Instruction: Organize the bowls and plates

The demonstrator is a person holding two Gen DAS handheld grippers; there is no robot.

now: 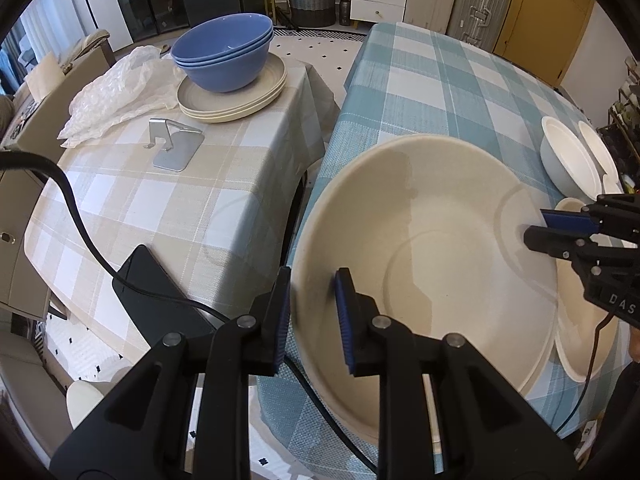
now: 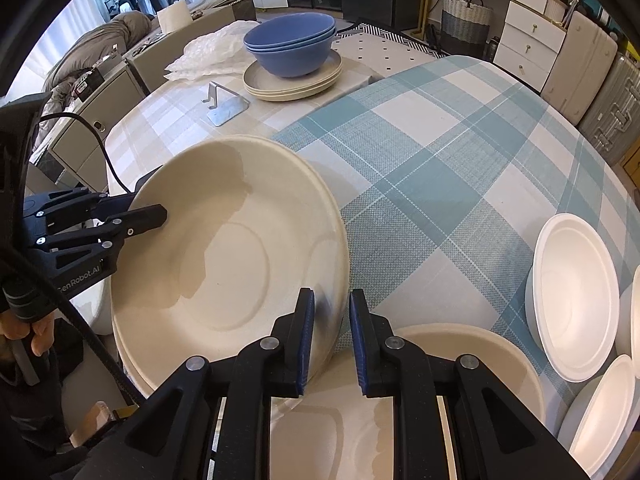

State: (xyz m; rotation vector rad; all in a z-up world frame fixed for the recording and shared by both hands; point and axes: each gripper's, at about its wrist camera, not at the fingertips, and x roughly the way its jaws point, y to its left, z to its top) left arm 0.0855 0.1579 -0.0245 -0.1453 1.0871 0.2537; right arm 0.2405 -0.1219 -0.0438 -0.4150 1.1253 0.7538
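A large cream bowl [image 1: 424,264] sits at the near edge of the desk [image 1: 432,80] covered in a blue-and-white checked cloth, and both grippers have it by the rim on opposite sides. The left gripper [image 1: 314,316] has its jaws nearly closed, one blue pad [image 1: 344,312] inside the wall and the other outside it; in the right wrist view the same gripper [image 2: 160,210] reaches in from the left edge onto the bowl's rim. The right gripper [image 2: 330,338] is likewise narrowed onto the opposite rim, its inner pad [image 2: 306,336] lying against the inside wall and the other pad outside; from the left wrist view it [image 1: 534,226] comes in from the right. The bowl appears to rest in or on another cream bowl below it, whose rim shows beneath. A second cream bowl [image 2: 460,380] lies just beside it, partly under the right gripper. Further right, several white bowls [image 2: 572,300] lean together on the same cloth. On the neighbouring desk [image 1: 192,200] with a beige checked cloth, well apart, blue bowls [image 1: 226,54] are nested on a stack of cream plates [image 1: 236,104], near a metal stand [image 1: 176,144], crumpled plastic wrap [image 1: 116,92] and a dark phone [image 1: 152,296] with a cable.
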